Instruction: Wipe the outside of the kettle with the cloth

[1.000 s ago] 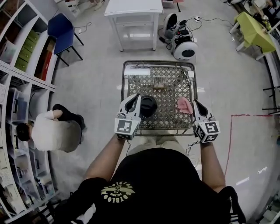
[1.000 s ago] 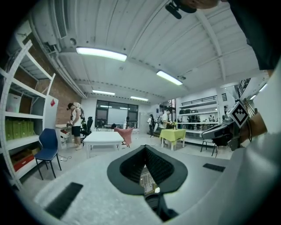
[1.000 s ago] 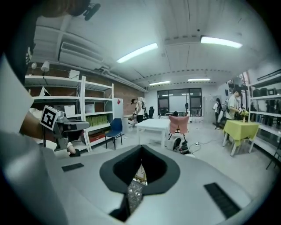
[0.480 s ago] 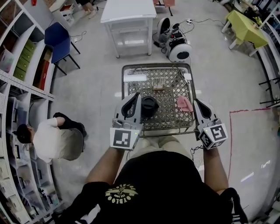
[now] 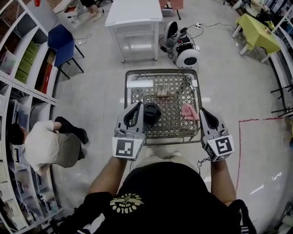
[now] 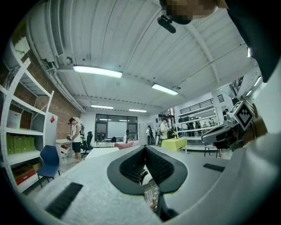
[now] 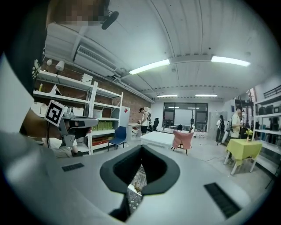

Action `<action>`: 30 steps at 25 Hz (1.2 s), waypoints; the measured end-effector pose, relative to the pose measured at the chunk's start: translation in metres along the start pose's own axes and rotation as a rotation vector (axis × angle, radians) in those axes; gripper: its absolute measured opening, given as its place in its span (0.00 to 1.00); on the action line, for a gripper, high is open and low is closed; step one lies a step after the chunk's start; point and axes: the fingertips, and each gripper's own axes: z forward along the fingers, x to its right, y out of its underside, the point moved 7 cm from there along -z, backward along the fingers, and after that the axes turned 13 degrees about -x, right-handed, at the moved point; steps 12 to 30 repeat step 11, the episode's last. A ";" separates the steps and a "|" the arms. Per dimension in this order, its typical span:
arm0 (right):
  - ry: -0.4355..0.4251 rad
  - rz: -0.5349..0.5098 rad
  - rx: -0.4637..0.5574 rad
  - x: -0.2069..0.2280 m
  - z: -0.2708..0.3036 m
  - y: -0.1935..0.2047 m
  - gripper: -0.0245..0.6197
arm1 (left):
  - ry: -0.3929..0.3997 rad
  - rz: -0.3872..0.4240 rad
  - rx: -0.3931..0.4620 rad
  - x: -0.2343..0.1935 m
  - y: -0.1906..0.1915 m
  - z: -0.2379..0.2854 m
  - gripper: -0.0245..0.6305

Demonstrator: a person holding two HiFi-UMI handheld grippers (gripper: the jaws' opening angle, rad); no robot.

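Observation:
A black kettle [image 5: 151, 113] stands on the wire-mesh table [image 5: 174, 123], near its left front. On the right side of the mesh lies a pink cloth [image 5: 188, 111]. My left gripper [image 5: 137, 106] hovers just left of the kettle, its jaws shut and empty. My right gripper [image 5: 203, 111] hangs beside the table's right edge, close to the cloth, also shut with nothing in it. In the left gripper view the left gripper [image 6: 145, 148] points level across the room. The right gripper [image 7: 141, 147] in its own view does the same, with mesh showing below it.
A white table [image 5: 134, 13], a blue chair [image 5: 62, 39] and a white wheeled robot [image 5: 185, 52] stand beyond the mesh table. Shelves [image 5: 18, 68] line the left wall, where a person [image 5: 46, 146] crouches. A yellow-green table [image 5: 258, 32] is at far right.
Both grippers have come up toward the head camera and look larger, still shut. The crouching person at the left has shifted.

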 end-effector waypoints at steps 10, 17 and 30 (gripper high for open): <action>-0.068 0.020 0.044 0.060 -0.025 0.020 0.05 | -0.047 0.040 -0.028 0.066 -0.016 0.023 0.03; -0.073 0.015 0.050 0.067 -0.030 0.023 0.05 | -0.049 0.042 -0.020 0.076 -0.020 0.026 0.03; -0.073 0.015 0.050 0.067 -0.030 0.023 0.05 | -0.049 0.042 -0.020 0.076 -0.020 0.026 0.03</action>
